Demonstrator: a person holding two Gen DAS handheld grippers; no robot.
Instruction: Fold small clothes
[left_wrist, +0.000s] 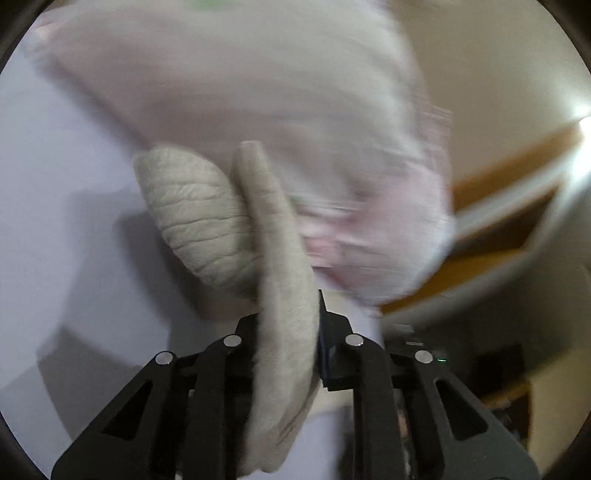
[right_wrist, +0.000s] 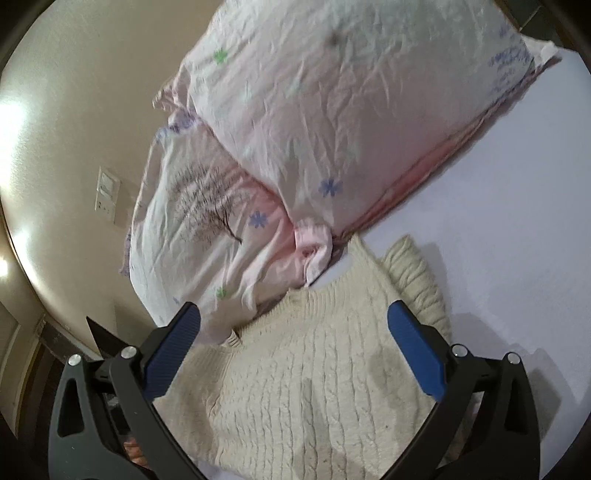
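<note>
A cream cable-knit sweater (right_wrist: 314, 373) lies on the pale lilac bed sheet (right_wrist: 498, 229), its neckline toward the pillow. My right gripper (right_wrist: 291, 332) is open, its blue-padded fingers (right_wrist: 413, 347) spread just above the sweater's upper body. My left gripper (left_wrist: 286, 325) is shut on a cream knit sleeve of the sweater (left_wrist: 280, 280), which stands up between the jaws and curls over to the left. The left wrist view is blurred by motion.
A pink flowered pillow (right_wrist: 351, 110) lies on a rumpled printed duvet (right_wrist: 199, 221) just beyond the sweater; it also shows in the left wrist view (left_wrist: 258, 92). A beige wall (right_wrist: 74, 110) with a switch plate (right_wrist: 107, 194) stands to the left. Wooden furniture (left_wrist: 509, 206) sits at right.
</note>
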